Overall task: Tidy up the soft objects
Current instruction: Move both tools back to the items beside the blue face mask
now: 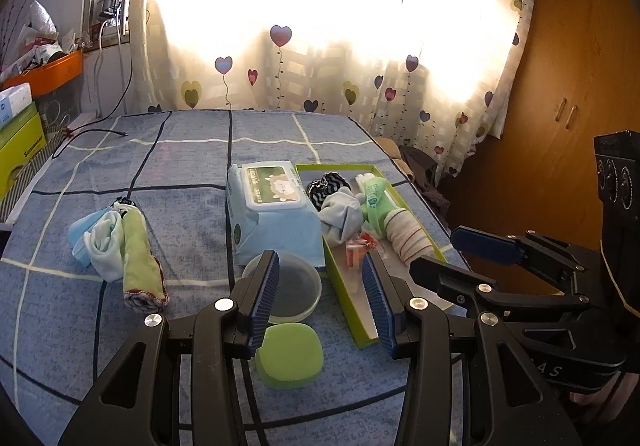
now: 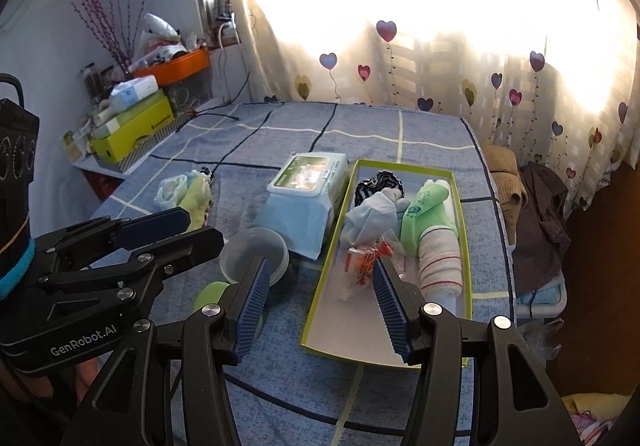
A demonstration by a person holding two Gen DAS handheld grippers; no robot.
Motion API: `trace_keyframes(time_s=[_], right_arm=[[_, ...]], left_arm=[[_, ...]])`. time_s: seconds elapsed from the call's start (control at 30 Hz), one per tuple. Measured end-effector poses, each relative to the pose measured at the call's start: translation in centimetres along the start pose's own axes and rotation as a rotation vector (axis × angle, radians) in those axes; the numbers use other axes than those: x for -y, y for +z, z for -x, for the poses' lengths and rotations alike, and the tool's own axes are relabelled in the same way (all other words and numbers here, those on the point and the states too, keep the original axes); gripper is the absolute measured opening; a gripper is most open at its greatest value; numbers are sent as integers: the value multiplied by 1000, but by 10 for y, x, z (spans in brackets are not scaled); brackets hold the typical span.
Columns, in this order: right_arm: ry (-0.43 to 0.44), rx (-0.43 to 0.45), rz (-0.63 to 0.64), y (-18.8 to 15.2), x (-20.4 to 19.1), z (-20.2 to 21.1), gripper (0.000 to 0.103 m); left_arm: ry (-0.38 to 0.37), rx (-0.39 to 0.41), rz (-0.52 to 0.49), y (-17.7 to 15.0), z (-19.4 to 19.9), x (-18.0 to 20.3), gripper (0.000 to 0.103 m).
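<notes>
**Clerk:** Item one, left gripper (image 1: 320, 286): jaws spread wide, nothing between the pads. Item two, right gripper (image 2: 320, 302): jaws also parted, likewise empty. Both hang above the bed, pointing down at the goods.

**Checker:** Where are the soft things?

**Clerk:** Sorted lot: green-rimmed box (image 2: 320, 310), under and ahead of the right gripper, holding a striped rolled towel (image 2: 440, 262), a green sock (image 2: 428, 214), a pale blue cloth (image 2: 372, 218), a zigzag black-and-white piece (image 2: 376, 182) and a crinkled wrapper (image 2: 360, 262). Unsorted lot: a bundle of small cloths (image 1: 116, 242), well off to the left of the left gripper, apart from the box.

**Checker:** Other stock?

**Clerk:** Wipes pack (image 1: 272, 210) ahead of the left gripper; clear bowl (image 1: 288, 286) beneath its fingertips; green sponge (image 1: 290, 356) just below them.

**Checker:** Step in hand?

**Clerk:** By my reading, between placements, with the box partly filled. Next likely calls for the left gripper to swing left, come down over the bundle, and pinch one cloth without dragging its neighbours.
</notes>
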State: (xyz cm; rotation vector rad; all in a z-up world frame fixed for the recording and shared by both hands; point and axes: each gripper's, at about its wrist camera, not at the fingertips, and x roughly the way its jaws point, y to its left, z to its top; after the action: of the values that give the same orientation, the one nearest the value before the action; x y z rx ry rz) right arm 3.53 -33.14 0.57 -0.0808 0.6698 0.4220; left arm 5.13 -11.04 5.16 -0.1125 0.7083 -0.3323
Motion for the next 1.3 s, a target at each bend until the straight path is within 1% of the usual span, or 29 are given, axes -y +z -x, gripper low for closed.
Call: trace_keyframes(time_s=[0.27, 0.6, 1.07, 1.3], right_arm=[[25, -7, 27, 5, -14, -7, 54], [78, -18, 77, 18, -42, -26, 54], [158, -62, 170, 40, -93, -65, 54], [205, -120, 207, 47, -122, -98, 54]], left_arm=[[23, 13, 28, -2, 6, -15, 45], [77, 23, 86, -4, 10, -50, 45], [179, 31, 218, -15, 22, -129, 45], [205, 39, 288, -24, 24, -170, 45]])
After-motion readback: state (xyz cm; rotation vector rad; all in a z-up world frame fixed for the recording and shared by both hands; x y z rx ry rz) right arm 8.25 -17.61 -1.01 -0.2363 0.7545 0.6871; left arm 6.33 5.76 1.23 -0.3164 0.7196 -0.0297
